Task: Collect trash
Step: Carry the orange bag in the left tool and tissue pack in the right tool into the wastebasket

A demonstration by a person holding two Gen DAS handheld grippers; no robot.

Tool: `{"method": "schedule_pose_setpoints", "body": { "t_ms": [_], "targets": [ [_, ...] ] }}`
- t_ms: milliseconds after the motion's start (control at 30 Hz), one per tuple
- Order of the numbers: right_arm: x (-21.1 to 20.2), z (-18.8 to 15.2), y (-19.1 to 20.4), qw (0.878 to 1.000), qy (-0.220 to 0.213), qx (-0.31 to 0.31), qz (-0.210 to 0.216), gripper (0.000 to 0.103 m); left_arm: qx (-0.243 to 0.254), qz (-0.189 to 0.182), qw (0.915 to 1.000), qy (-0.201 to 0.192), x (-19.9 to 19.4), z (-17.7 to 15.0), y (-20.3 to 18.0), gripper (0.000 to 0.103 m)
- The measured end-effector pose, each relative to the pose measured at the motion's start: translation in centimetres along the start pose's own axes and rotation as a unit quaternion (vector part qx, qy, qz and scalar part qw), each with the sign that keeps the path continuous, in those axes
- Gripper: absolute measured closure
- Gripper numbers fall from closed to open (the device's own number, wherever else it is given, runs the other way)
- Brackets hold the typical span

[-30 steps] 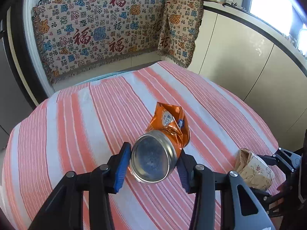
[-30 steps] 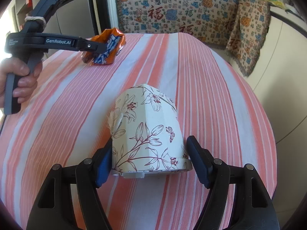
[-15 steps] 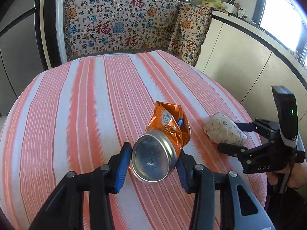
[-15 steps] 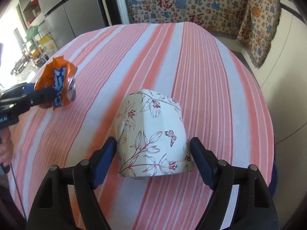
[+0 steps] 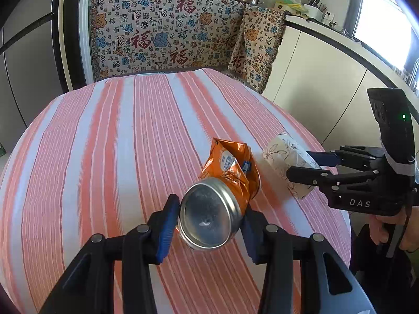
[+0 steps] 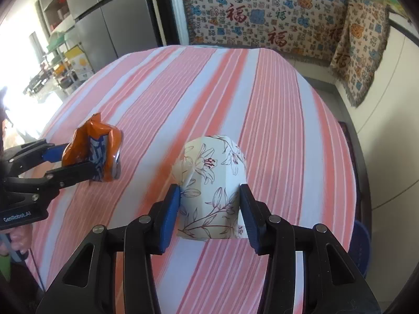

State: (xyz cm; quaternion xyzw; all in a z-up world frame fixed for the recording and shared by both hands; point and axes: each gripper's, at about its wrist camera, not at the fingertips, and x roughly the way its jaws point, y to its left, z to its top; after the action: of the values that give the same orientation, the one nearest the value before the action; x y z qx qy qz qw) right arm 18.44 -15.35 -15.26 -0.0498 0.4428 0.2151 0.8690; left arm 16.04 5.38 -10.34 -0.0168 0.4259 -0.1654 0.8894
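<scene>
Left gripper (image 5: 209, 231) clamped on crushed orange can (image 5: 222, 191), silver base facing the camera, crumpled end pointing away, held clear above the striped tablecloth (image 5: 104, 144). Right gripper (image 6: 209, 213) jaws have just been closing; blue pads now pressed on both sides of the floral paper cup (image 6: 212, 185), which sits between them on its side, wide end toward the camera, walls dented. Left view shows cup just right of can, close but apart, over the table's right edge
</scene>
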Motion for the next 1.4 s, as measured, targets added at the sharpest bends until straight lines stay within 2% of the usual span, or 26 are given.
{"method": "schedule_pose_setpoints", "body": {
  "t_ms": [200, 533, 700, 867, 1033, 1200, 1367, 1400],
  "targets": [
    [-2.0, -0.7, -1.1, 0.999, -0.014, 0.025, 0.019, 0.056, -0.001, 0.004, 1.0000, -0.001, 0.2, 0.3, -1.7, 0.058],
    [-4.2, -1.8, -3.2, 0.998, -0.024, 0.054, 0.035, 0.056, 0.023, 0.011, 0.9996, -0.009, 0.1, 1.2, -4.6, 0.058],
    [-5.8, -2.5, -5.5, 0.993, -0.038, 0.094, 0.054, 0.056, 0.032, -0.007, 0.9994, -0.009, 0.3, 1.9, -6.4, 0.058],
    [-9.6, -4.2, -11.7, 0.983, -0.068, 0.162, 0.052, 0.056, 0.055, -0.063, 0.9965, -0.001, 1.8, 3.3, -12.0, 0.058],
    [-11.9, -8.1, -21.0, 0.969, -0.074, 0.236, 0.001, 0.056, 0.102, -0.131, 0.9858, 0.025, 5.4, 4.0, -21.1, 0.058],
    [-10.5, -13.4, -29.7, 0.946, -0.053, 0.318, -0.022, 0.055, 0.123, -0.167, 0.9754, 0.076, 12.0, 3.8, -29.0, 0.058],
    [-7.2, -18.0, -36.2, 0.919, -0.041, 0.392, -0.022, 0.054, 0.131, -0.168, 0.9706, 0.113, 19.7, 3.4, -33.8, 0.056],
    [-6.4, -18.9, -37.3, 0.913, -0.041, 0.406, -0.017, 0.052, 0.127, -0.168, 0.9699, 0.123, 21.4, 3.3, -34.5, 0.053]
  ]
}}
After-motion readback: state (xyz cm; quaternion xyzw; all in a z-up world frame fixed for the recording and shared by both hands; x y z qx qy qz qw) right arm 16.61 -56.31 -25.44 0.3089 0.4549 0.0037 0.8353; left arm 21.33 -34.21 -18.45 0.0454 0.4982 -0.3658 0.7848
